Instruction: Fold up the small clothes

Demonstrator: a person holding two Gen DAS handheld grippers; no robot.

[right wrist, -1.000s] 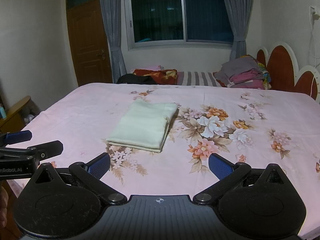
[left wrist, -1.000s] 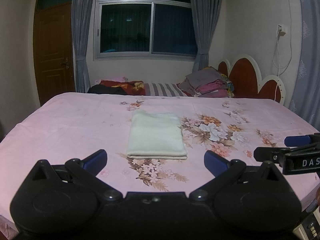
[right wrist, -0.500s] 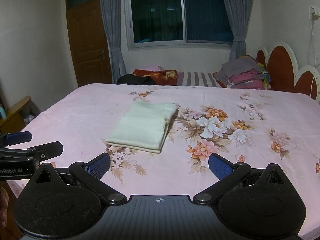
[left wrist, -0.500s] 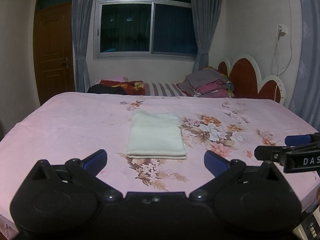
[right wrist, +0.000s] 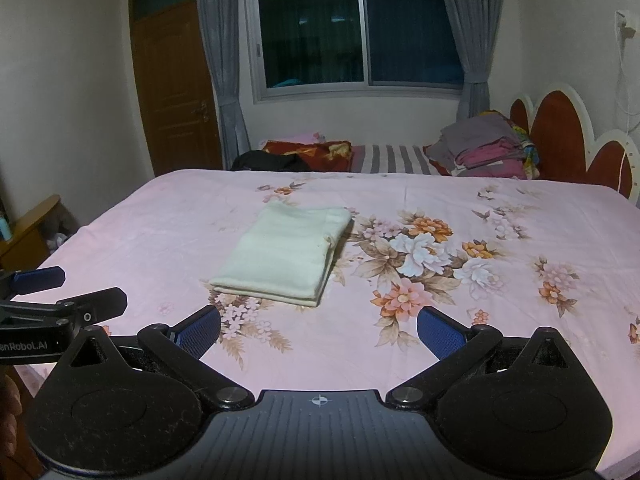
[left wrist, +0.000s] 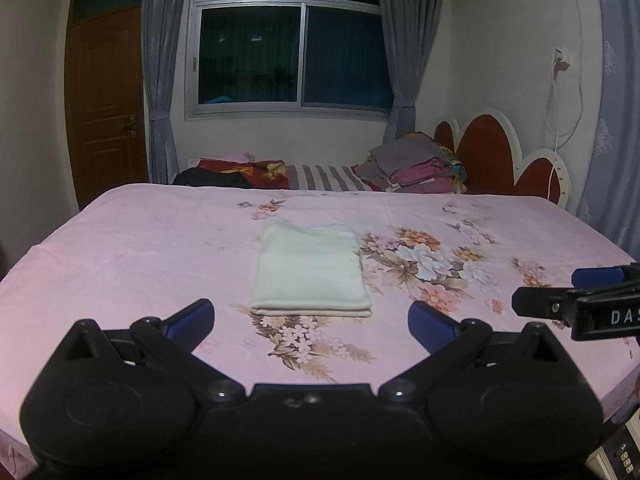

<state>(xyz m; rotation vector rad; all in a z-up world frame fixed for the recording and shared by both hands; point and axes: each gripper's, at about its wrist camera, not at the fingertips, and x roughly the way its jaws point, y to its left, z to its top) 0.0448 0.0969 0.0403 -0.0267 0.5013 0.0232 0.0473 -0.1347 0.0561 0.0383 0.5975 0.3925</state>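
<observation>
We hold both grippers, left gripper (left wrist: 311,322) and right gripper (right wrist: 319,330), fingers spread, near the folded cloth (left wrist: 310,270); bed (left wrist: 120,248) between lies bare; clothes pile (left wrist: 416,168) far right.

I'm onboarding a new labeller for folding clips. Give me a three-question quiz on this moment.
1. True or false: the left gripper is clamped on the cream cloth.
2. Multiple choice: the cream cloth is A) spread out flat, B) folded into a neat rectangle, C) crumpled in a heap.
3. Fill in: the right gripper has its jaws ____ and holds nothing.

Key: 1 false, its jaws are spread and short of the cloth; 2 B, lying on the pink floral bedsheet; 3 open.
</observation>
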